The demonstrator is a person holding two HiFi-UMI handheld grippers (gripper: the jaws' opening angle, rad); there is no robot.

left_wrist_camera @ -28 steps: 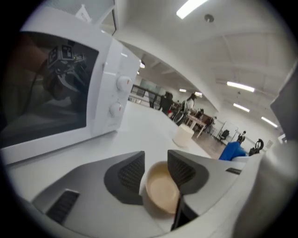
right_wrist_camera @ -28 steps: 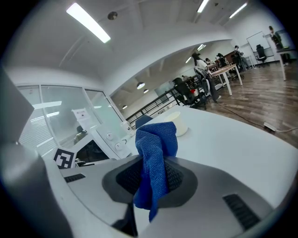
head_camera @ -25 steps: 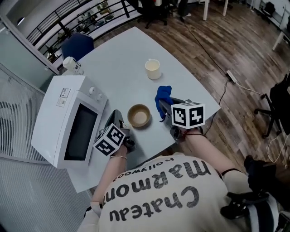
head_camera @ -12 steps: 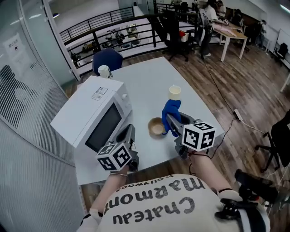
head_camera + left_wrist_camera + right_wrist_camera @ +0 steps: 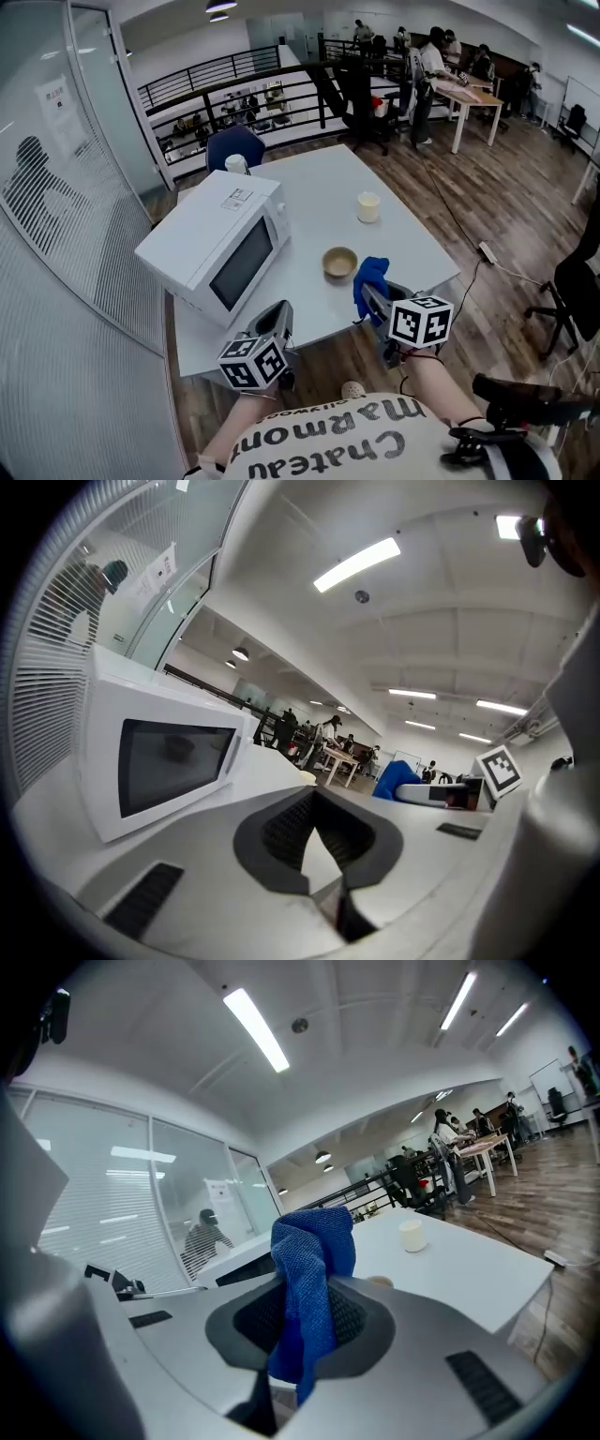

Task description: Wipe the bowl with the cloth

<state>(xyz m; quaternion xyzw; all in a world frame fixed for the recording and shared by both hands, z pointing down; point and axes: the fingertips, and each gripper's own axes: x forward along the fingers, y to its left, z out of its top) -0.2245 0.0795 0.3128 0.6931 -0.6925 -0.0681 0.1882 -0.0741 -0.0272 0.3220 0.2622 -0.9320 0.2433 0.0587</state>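
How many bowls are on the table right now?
1: the brown bowl sits near the front edge of the table, right of the microwave. Another could hide behind it.

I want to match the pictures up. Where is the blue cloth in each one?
Head view: the blue woven cloth is low, just right of centre.
Left gripper view: small, right of centre.
Right gripper view: centre, pinched between the jaws.
Shared landmark: the white table.

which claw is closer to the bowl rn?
Right. The right claw, shut on the blue cloth, is just below-right of the bowl in the head view; the left claw, just closed on nothing, is farther, down-left by the microwave front.
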